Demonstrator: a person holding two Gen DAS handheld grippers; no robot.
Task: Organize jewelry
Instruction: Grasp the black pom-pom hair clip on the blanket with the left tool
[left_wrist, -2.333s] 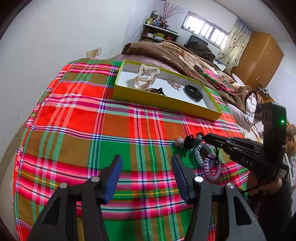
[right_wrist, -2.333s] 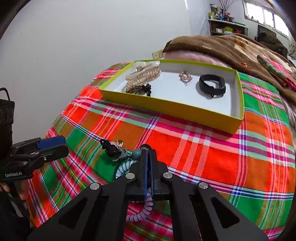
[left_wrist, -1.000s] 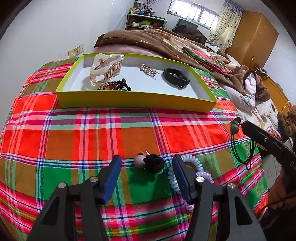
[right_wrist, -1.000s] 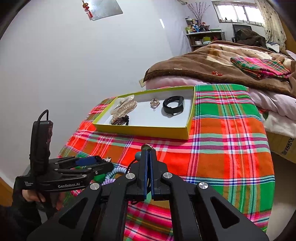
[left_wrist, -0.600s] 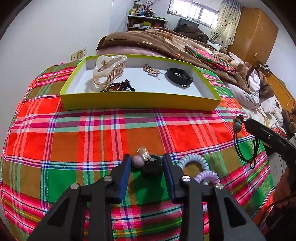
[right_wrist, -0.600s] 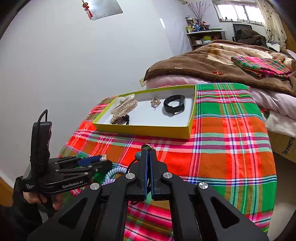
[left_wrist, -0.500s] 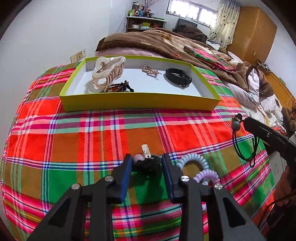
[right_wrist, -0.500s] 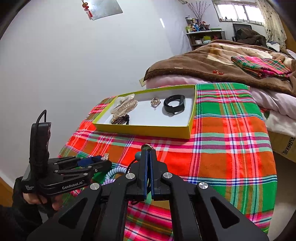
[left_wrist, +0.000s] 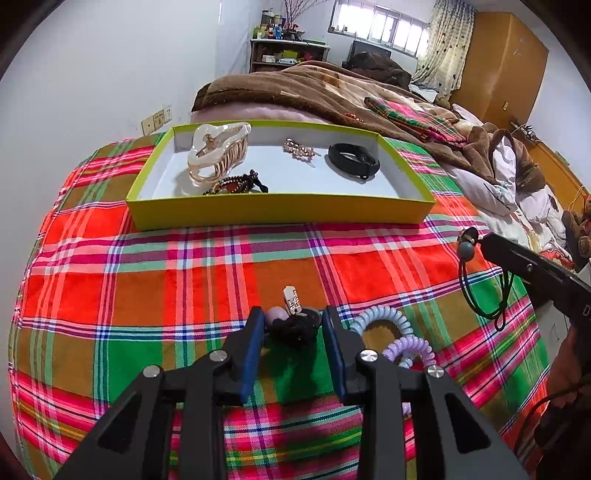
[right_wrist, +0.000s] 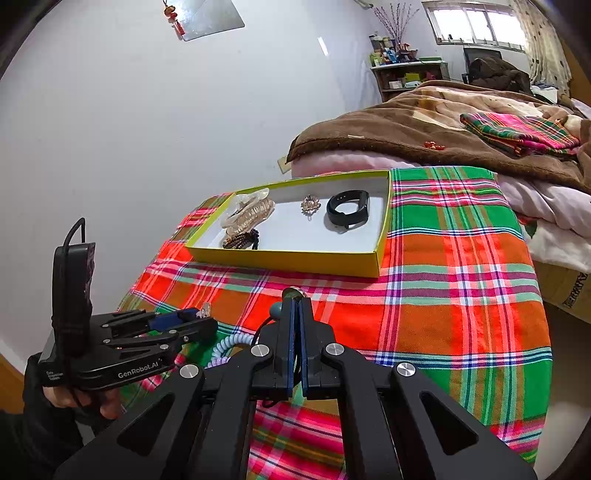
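- While I held both tongs steady over the red, green and orange plaid cloth (left_wrist: 147, 280), my left gripper (left_wrist: 293, 330) tilted steeply down with its blue pads clenched on the black fabric hair tie with a pale bead and a small rhinestone charm (left_wrist: 293, 325).
- My right gripper (right_wrist: 295, 314) angled down less steeply and sat fully closed, pinching the thin black elastic cord with a grey-blue bead (left_wrist: 467, 254), whose loop hung clear of the cloth.
- Just right of my left pads lay a pale blue spiral coil hair tie (left_wrist: 384, 319) touching a lilac coil one (left_wrist: 410, 349); the right pad stood close beside the blue coil.
- Farther off sat the shallow yellow-green cardboard tray with a white floor (left_wrist: 280, 212), holding a cream claw clip (left_wrist: 218, 155), a brown beaded bracelet (left_wrist: 236, 184), a gold rhinestone brooch (left_wrist: 299, 147) and a black wristband (left_wrist: 354, 160).
- Beyond it, a brown blanket (left_wrist: 295, 88) lay heaped on the bed.
- Compared with a second before, my left jaws had just been closing, and the black tie, then loose between wide-open pads, was now squeezed; the right grip had not changed.
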